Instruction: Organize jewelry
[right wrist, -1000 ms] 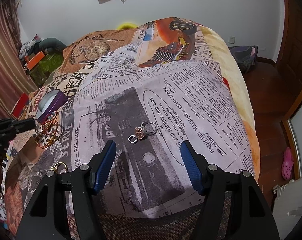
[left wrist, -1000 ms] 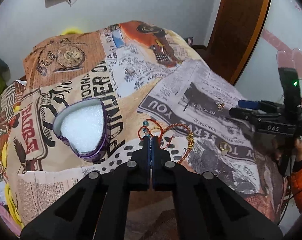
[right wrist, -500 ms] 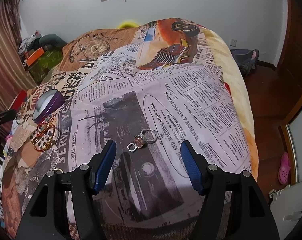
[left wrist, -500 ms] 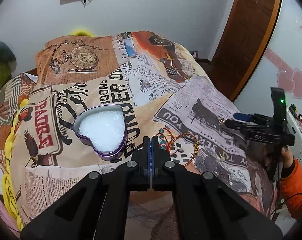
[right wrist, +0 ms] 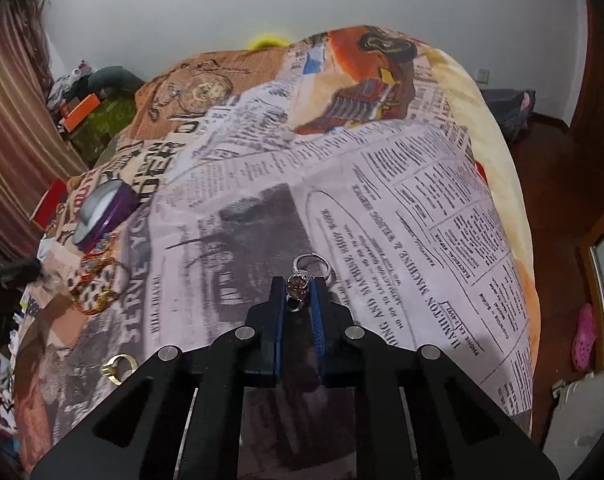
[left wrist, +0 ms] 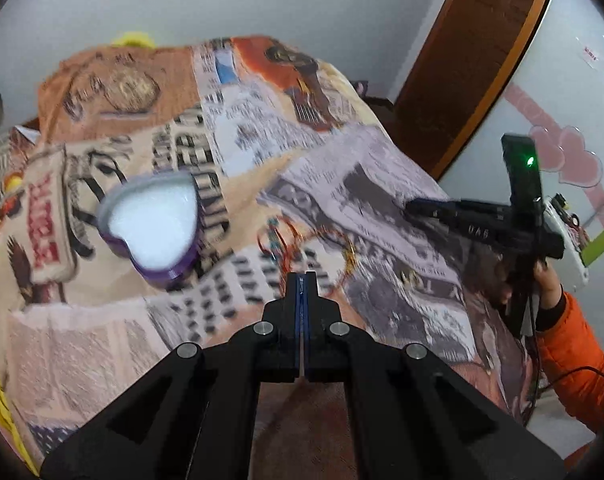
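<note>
My right gripper (right wrist: 298,285) is shut on a silver ring with a pink stone (right wrist: 302,276) on the newspaper-print bedspread (right wrist: 381,208); the band sticks out past the fingertips. My left gripper (left wrist: 301,280) is shut and empty, just short of a red and gold wire bracelet (left wrist: 290,240). The bracelet also shows in the right wrist view (right wrist: 98,280). A purple heart-shaped box (left wrist: 154,228) with white foam lies open to the left, and also shows in the right wrist view (right wrist: 102,216). The right gripper shows in the left wrist view (left wrist: 417,204).
A small gold ring (right wrist: 118,366) lies near the bed's near left edge; it also shows in the left wrist view (left wrist: 407,278). The bed drops off to a wooden floor (right wrist: 561,184) on the right. A door (left wrist: 473,52) stands beyond.
My right gripper moved forward and shut on the pink-stone ring. My left gripper stayed shut and shifted; its view is blurred by motion.
</note>
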